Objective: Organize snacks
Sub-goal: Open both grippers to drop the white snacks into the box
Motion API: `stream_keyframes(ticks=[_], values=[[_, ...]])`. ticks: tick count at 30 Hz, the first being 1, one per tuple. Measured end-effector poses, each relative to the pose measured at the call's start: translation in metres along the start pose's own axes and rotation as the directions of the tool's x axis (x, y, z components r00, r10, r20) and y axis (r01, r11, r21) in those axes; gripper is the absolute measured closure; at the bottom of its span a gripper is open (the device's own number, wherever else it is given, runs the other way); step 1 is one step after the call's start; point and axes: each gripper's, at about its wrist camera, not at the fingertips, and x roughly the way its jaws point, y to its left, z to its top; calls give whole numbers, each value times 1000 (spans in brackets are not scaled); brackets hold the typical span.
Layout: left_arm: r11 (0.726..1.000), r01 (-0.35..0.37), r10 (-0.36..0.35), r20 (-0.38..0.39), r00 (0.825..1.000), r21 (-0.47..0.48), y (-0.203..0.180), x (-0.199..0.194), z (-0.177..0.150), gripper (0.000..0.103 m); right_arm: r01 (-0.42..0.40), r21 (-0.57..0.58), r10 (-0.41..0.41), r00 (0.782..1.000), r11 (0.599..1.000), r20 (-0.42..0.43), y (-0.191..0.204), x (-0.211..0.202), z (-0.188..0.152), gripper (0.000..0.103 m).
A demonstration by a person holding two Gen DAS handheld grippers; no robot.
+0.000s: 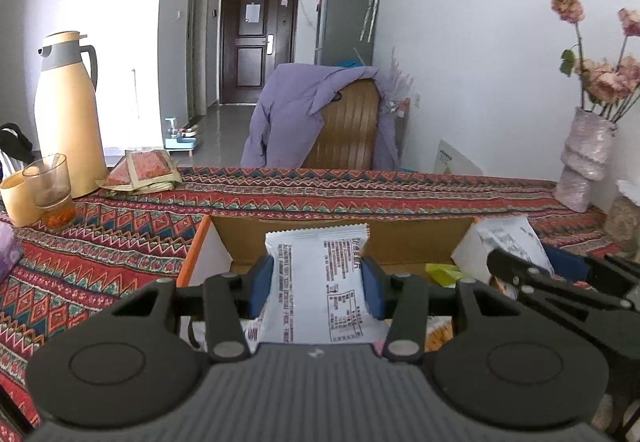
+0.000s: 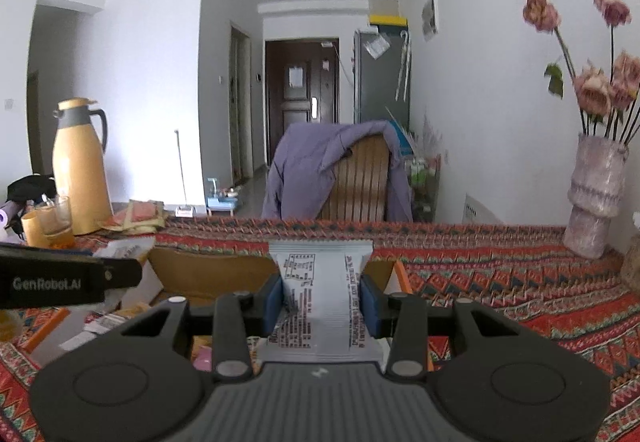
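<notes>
My left gripper (image 1: pixel 317 282) is shut on a white snack packet (image 1: pixel 320 282) with black print, held upright over an open cardboard box (image 1: pixel 248 238) with an orange rim. My right gripper (image 2: pixel 322 302) is shut on a second white snack packet (image 2: pixel 322 282), also above the cardboard box (image 2: pixel 208 274). The right gripper (image 1: pixel 520 266) shows at the right edge of the left wrist view with its packet (image 1: pixel 508 238). The left gripper's black body (image 2: pixel 60 282) crosses the left of the right wrist view. Other wrapped snacks (image 2: pixel 124 312) lie inside the box.
The table carries a red patterned cloth (image 1: pixel 360 194). A beige thermos (image 1: pixel 66 114), a glass (image 1: pixel 50 186) and flat sachets (image 1: pixel 144 170) stand at the far left. A pink vase of dried flowers (image 1: pixel 584 158) stands at the far right. A chair with a purple coat (image 1: pixel 312 114) is behind the table.
</notes>
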Motion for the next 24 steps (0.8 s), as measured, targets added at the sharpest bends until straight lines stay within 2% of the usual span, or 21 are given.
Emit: stream_keyframes(ticks=[5, 13, 15, 16, 17, 19, 21, 22, 23, 24], values=[[1000, -29, 29, -51, 998, -3, 4, 24, -5, 55, 13, 14, -12, 999, 1000, -50, -2, 22, -7, 63], [1000, -25, 24, -64, 998, -5, 9, 35, -14, 54, -4, 24, 5, 997, 1000, -77, -6, 32, -15, 61], [1000, -20, 19, -60, 998, -14, 10, 34, -15, 50, -10, 32, 12, 997, 999, -75, -8, 31, -13, 54], [1000, -15, 14, -57, 998, -19, 11, 33, -15, 45, -18, 38, 21, 997, 999, -74, -10, 31, -13, 45], [1000, -16, 15, -55, 998, -24, 12, 31, -15, 33, -23, 41, 26, 997, 999, -72, -11, 30, -12, 33], [999, -26, 24, -36, 999, -41, 15, 26, -16, 17, -28, 35, 30, 997, 999, -67, -10, 26, -13, 18], [999, -25, 25, -10, 1000, -40, 16, 20, -16, 10, -30, 27, 32, 998, 999, -61, -10, 22, -14, 12], [999, -26, 26, -2, 1000, -42, 17, 18, -16, 0, -30, 26, 32, 997, 999, -63, -10, 22, -14, 6], [998, -29, 30, 11, 999, -49, 18, 15, -16, 0, -29, 28, 31, 997, 999, -64, -10, 20, -14, 0], [998, -29, 30, 18, 999, -53, 19, 13, -16, 0, -27, 30, 29, 998, 999, -64, -11, 19, -15, 0]])
